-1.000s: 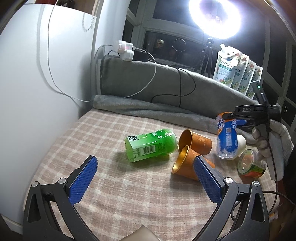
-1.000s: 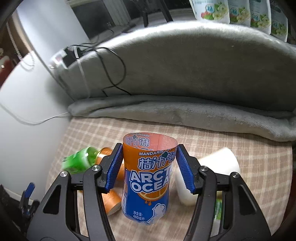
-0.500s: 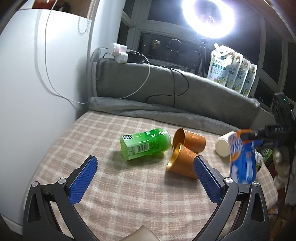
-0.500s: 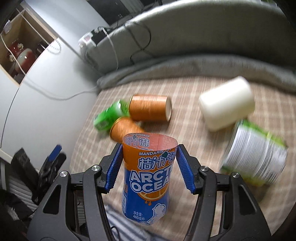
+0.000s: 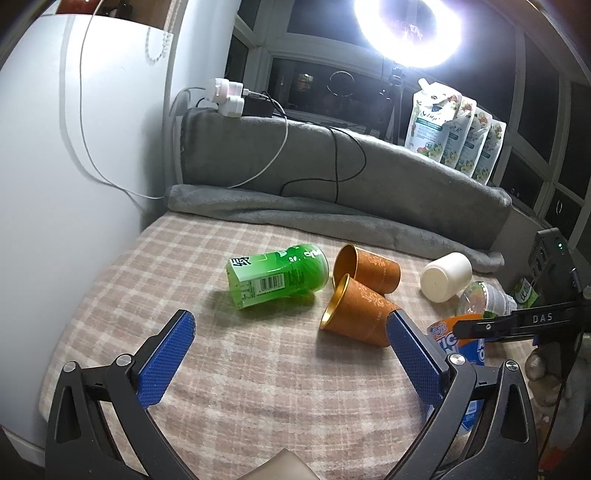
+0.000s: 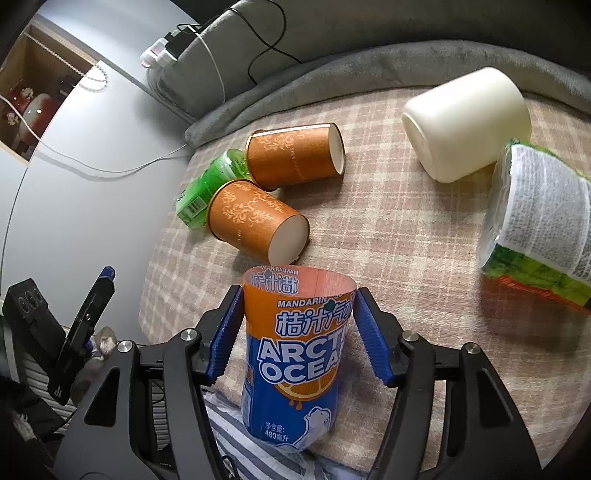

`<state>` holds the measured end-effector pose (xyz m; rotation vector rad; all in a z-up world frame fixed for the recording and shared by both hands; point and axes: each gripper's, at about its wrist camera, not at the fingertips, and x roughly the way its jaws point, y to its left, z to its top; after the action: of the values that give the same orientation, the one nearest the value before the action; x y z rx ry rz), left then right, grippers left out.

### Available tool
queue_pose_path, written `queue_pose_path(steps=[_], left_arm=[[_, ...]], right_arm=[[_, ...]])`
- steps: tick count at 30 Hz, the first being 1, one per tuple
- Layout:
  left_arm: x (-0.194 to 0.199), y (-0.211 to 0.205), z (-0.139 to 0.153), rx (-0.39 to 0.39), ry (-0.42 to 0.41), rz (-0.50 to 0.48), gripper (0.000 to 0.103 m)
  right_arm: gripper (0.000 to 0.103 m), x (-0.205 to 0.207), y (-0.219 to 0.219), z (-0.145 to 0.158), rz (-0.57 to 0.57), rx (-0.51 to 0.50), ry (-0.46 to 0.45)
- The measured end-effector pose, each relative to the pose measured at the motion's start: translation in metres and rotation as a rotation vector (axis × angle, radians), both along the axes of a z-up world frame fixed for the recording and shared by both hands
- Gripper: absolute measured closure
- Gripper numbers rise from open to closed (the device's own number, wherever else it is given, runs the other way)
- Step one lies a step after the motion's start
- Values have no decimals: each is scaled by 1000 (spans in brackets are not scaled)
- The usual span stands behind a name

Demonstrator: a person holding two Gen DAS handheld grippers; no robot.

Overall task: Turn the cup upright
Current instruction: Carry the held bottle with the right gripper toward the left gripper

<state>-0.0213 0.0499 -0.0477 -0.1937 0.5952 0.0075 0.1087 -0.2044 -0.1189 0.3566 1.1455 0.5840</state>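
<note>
1. Two hand-held grippers worked over a counter (image 5: 258,369) under a checked cloth. The right hand-held gripper (image 6: 295,332) was clenched on a cut-off orange-and-blue bottle cup (image 6: 295,350), open end up, near the front edge, probably so it could be stood upright.
2. The left hand-held gripper (image 5: 291,354) hung released, holding nothing.
3. Two orange cups (image 6: 258,218), a green bottle cup (image 5: 277,275) and a white cup (image 6: 465,122) lay on their sides.
4. A grey blanket (image 5: 351,184) and ring light (image 5: 408,31) stood behind.

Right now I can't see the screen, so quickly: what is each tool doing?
Left tool: open, holding nothing.
Right tool: closed on the orange and blue cup.
</note>
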Motion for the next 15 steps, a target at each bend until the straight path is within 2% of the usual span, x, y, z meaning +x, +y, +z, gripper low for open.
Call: queue_pose_path(steps=[10,13,15], left_arm=[[3,-1,-4,-22,22,-16,1],[4,-3,-5,-26,26,-23,1],[4,-3,-5,-31,29,-29,1]], right_arm=[[34,3,4,-8,-23,-6,-7],[17,4,6,-9,-24,-14,-15],[15,2,5,-7,-30,-23,-38]])
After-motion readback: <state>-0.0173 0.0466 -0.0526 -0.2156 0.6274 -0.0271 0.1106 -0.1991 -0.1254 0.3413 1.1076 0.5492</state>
